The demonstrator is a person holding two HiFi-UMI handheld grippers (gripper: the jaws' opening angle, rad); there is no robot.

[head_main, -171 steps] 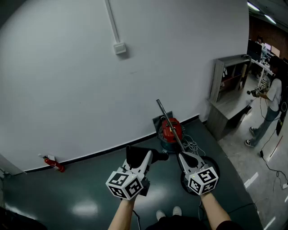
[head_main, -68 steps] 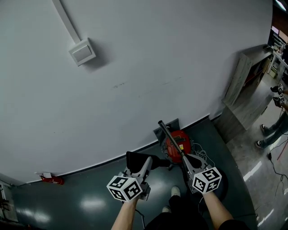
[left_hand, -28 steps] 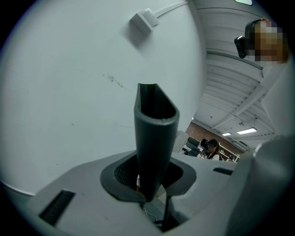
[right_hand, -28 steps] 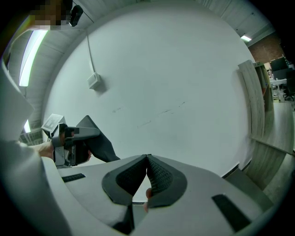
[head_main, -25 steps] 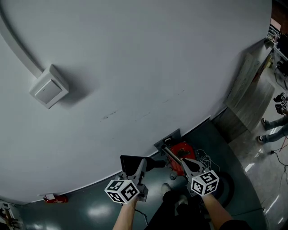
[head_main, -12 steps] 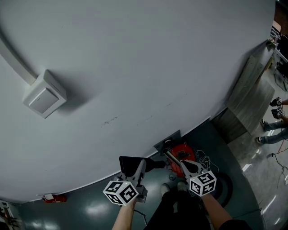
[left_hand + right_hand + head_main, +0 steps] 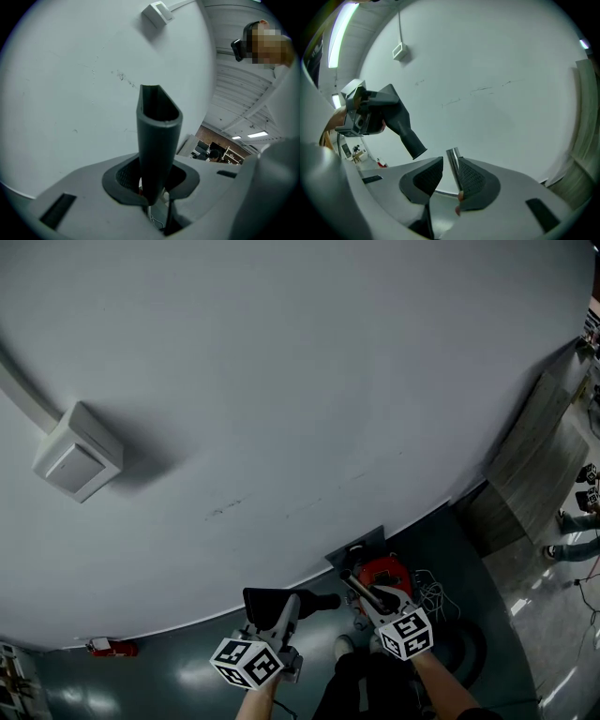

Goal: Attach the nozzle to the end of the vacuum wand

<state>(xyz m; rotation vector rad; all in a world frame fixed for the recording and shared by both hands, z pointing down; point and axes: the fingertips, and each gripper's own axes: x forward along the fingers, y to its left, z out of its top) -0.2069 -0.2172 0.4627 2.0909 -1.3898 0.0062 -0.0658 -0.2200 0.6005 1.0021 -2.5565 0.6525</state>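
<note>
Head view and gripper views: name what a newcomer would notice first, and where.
The black nozzle stands up out of the left gripper, clamped between its jaws, against a big pale wall. Beside it, the right gripper has just been opening its jaws, with the shiny metal wand between them against one pad. Below, a red vacuum canister sits on the dark floor.

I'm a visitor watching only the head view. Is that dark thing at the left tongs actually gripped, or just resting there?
Observer: Gripped. The left gripper view shows the left tongs clamped on the dark nozzle.
Operator: And the other pair?
Observer: The right gripper view shows the right tongs have just been opening; the metal wand lies against one pad, clear of the other.
Operator: Nozzle and wand joined?
Observer: No. That view shows bare wall between the nozzle's free end and the wand's tip.
</note>
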